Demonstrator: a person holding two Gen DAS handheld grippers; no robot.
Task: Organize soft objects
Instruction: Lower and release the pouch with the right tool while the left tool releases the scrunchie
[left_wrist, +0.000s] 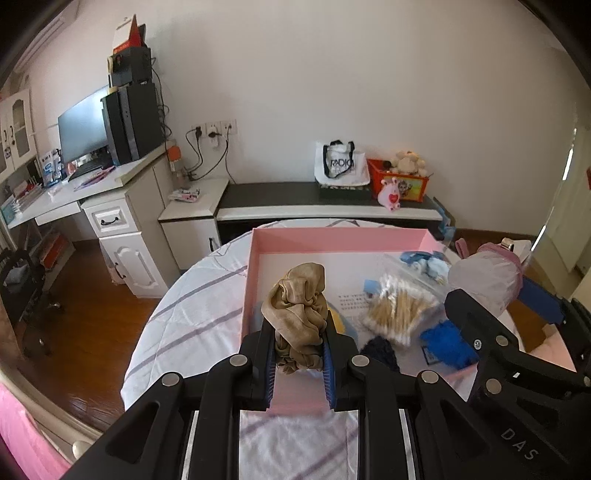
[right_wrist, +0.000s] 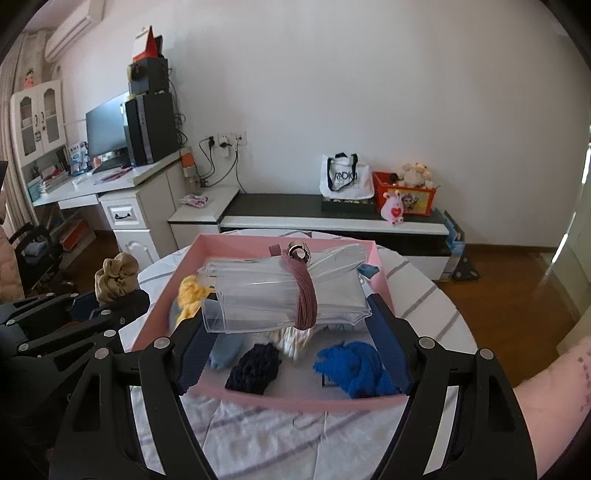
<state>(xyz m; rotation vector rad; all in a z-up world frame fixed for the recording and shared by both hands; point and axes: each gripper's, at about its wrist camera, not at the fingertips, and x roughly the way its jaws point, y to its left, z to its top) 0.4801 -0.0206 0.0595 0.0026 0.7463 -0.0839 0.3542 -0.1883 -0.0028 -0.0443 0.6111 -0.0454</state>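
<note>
My left gripper (left_wrist: 298, 332) is shut on a tan scrunchie (left_wrist: 297, 310), which sticks up between the blue pads above the near left corner of the pink box (left_wrist: 255, 254). In the right wrist view, my right gripper (right_wrist: 284, 310) is shut on a folded clear plastic bundle (right_wrist: 258, 299) tied with a mauve band (right_wrist: 306, 295), held over the pink box (right_wrist: 166, 295). Below it lie a blue scrunchie (right_wrist: 354, 365), a navy scrunchie (right_wrist: 255, 369), a yellow one (right_wrist: 190, 293) and a light blue piece (right_wrist: 225, 350). A bag of cotton swabs (left_wrist: 399, 306) also lies in the box.
The box sits on a round table under a striped white cloth (left_wrist: 192, 325). Wooden floor (left_wrist: 85, 325) lies to the left. Behind stand a white desk (left_wrist: 122, 206) with a monitor, and a low cabinet (left_wrist: 317, 206) carrying a tote bag and a red toy box. A person's forearm (right_wrist: 546, 402) is at right.
</note>
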